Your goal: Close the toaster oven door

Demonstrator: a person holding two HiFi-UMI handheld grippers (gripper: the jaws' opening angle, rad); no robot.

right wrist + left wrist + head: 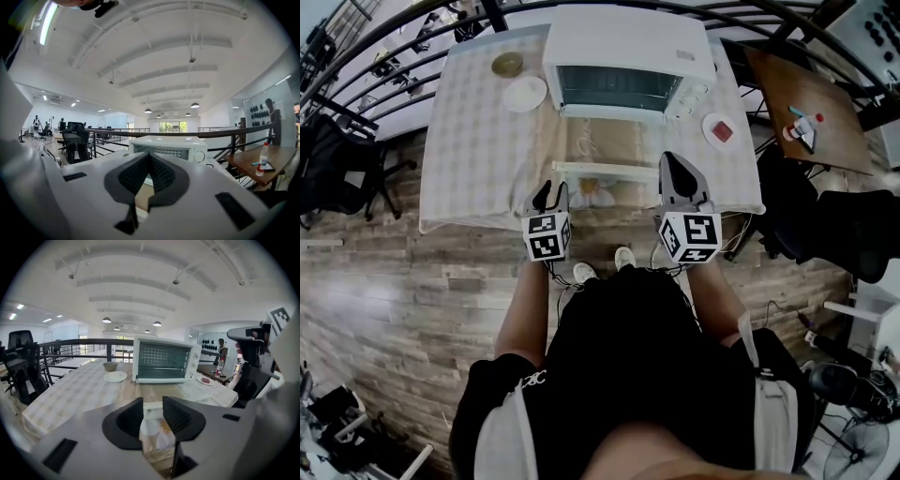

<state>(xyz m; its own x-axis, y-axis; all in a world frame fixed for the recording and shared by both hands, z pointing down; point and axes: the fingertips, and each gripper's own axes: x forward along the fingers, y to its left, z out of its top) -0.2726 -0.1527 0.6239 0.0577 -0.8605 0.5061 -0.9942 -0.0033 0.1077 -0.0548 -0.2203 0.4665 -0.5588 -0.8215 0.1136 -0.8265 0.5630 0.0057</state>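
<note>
The white toaster oven stands at the back of the checked table. Its glass door lies open and flat toward me, and the white handle bar is near the table's front edge. My left gripper is open at the handle's left end, a little nearer to me, with nothing between its fingers. In the left gripper view the handle shows just past the open jaws of the left gripper. My right gripper is shut and empty by the handle's right end. In the right gripper view the right gripper points at the oven.
A white plate and a small bowl sit left of the oven. A saucer with a red piece sits to its right. A brown side table with a bottle stands at the right, an office chair at the left, and a dark railing behind.
</note>
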